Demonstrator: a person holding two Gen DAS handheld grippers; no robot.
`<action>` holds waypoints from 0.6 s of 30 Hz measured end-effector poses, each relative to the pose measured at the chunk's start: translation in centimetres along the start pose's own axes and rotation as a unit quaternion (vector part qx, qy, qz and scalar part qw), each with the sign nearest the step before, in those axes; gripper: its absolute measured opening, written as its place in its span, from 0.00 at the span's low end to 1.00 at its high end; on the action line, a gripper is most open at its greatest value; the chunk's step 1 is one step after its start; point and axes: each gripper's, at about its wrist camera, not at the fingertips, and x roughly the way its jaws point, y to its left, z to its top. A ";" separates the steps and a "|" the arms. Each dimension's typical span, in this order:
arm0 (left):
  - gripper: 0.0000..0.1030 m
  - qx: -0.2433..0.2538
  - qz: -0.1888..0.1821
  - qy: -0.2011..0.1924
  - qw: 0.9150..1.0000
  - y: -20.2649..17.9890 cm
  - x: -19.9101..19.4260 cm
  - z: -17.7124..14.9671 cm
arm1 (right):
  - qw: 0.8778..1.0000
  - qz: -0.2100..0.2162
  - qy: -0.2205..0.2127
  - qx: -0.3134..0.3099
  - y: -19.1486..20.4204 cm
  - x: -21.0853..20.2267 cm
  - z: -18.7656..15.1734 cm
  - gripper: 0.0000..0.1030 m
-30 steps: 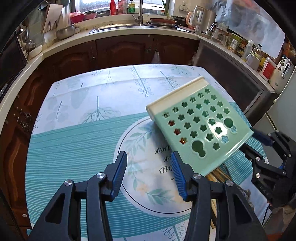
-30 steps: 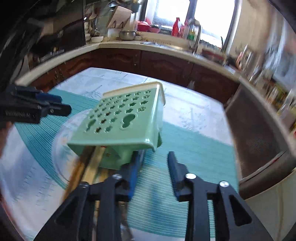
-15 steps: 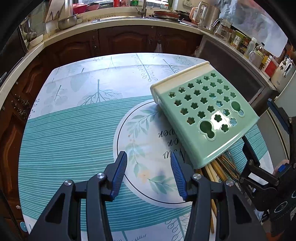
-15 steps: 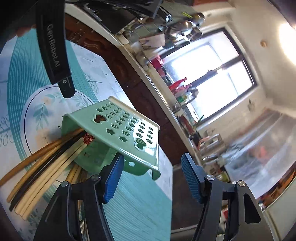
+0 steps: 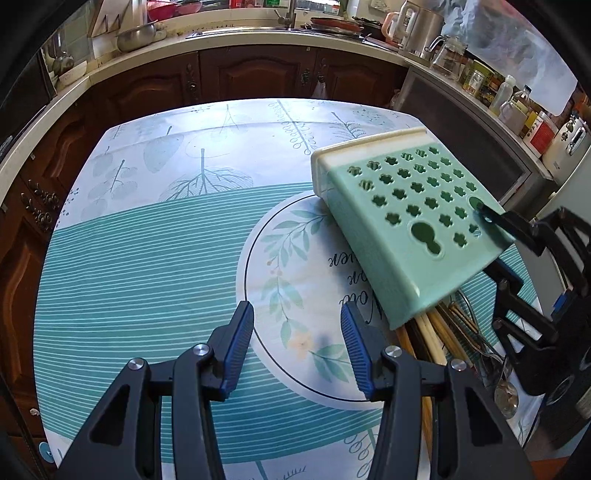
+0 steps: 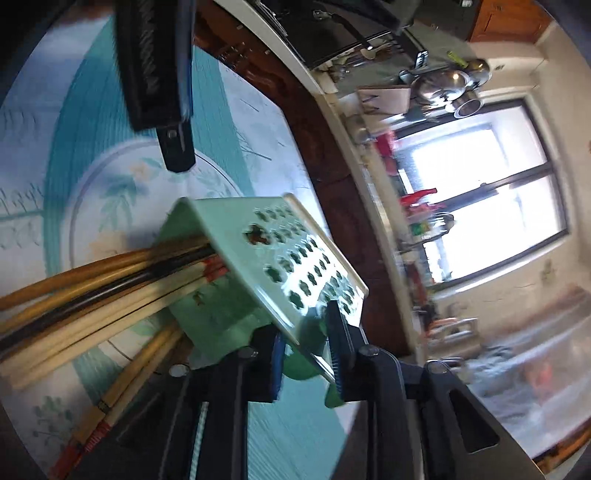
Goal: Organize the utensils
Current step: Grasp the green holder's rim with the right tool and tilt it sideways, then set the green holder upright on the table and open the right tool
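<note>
A mint-green utensil holder (image 5: 413, 221) with flower-shaped holes lies tipped on its side on the table, its cream base toward the far side. Chopsticks (image 5: 439, 336) and metal utensils spill from its open mouth. In the right wrist view the holder (image 6: 291, 273) has several wooden and black chopsticks (image 6: 110, 288) sticking out. My right gripper (image 6: 308, 354) is shut on the holder's perforated wall near the mouth; it also shows in the left wrist view (image 5: 498, 236). My left gripper (image 5: 297, 343) is open and empty above the tablecloth, left of the holder's mouth.
The table carries a teal striped cloth (image 5: 147, 258) with a white circle print. A spoon (image 5: 506, 391) lies by the right edge. More chopsticks (image 6: 122, 384) lie loose on the cloth. Dark cabinets and a crowded counter (image 5: 258, 33) stand behind.
My right gripper has rolled sideways and closed on the holder's wall; half a second ago it was open around it. The holder has shifted slightly. My left gripper stays open.
</note>
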 end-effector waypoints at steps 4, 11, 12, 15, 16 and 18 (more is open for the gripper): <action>0.46 0.005 0.003 -0.003 1.000 0.5 -0.1 0.6 | 0.996 0.075 0.013 0.053 -3.7 0.9 0.8 0.16; 0.46 0.028 0.001 -0.017 0.999 1.6 -0.4 1.9 | 0.975 0.169 0.032 0.138 -10.8 2.6 0.9 0.16; 0.46 0.037 -0.006 -0.018 0.999 1.5 -0.4 2.1 | 0.971 0.180 0.035 0.154 -11.9 2.9 0.8 0.16; 0.46 0.058 -0.029 -0.018 0.998 0.8 -0.1 2.4 | 0.955 0.212 0.042 0.204 -15.1 4.2 0.5 0.16; 0.46 0.065 -0.040 -0.017 0.997 0.4 0.1 2.5 | 0.949 0.223 0.045 0.217 -16.1 4.8 0.5 0.16; 0.46 0.077 -0.061 -0.018 0.995 -0.5 0.3 2.8 | 0.941 0.238 0.050 0.233 -17.7 4.7 -0.2 0.16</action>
